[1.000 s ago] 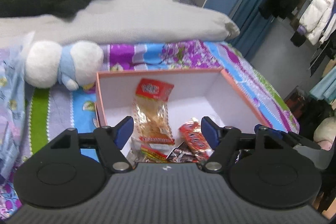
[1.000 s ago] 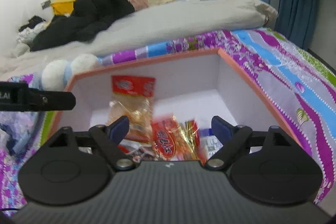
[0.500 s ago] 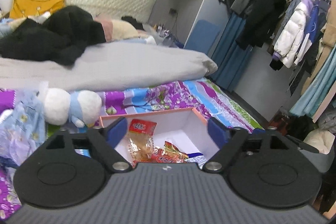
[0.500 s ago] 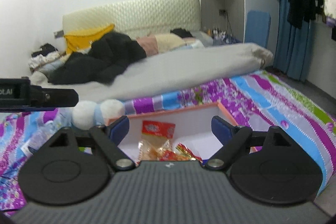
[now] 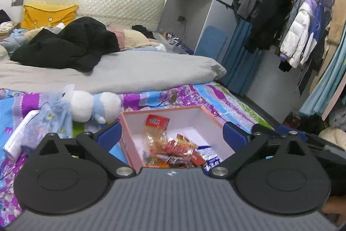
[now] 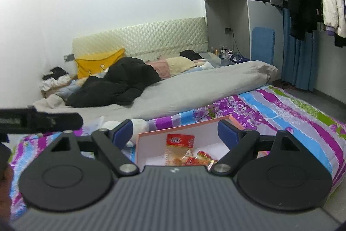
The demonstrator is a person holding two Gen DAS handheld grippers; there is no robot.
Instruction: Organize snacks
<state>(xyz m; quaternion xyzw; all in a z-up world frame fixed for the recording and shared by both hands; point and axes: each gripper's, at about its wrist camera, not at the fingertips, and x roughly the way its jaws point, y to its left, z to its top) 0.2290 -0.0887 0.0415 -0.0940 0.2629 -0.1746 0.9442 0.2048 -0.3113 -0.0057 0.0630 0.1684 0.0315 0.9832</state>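
Both grippers risen from box (image 5: 173,110), fingers spread empty, cracker packet (image 5: 156,130) lengthwise toward back wall.

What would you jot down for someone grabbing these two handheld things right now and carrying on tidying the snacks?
Left tool: open, holding nothing, raised above the box.
Right tool: open, holding nothing, also raised above the box.
Snacks: a pile of wrapped packets lies inside the pink box on the patterned bedspread; one tall clear packet with a red top leans against the back wall.
Done: the snacks in view are in the box.
Left: I see no loose snacks outside it; check beside the plush toy and the plastic bag.
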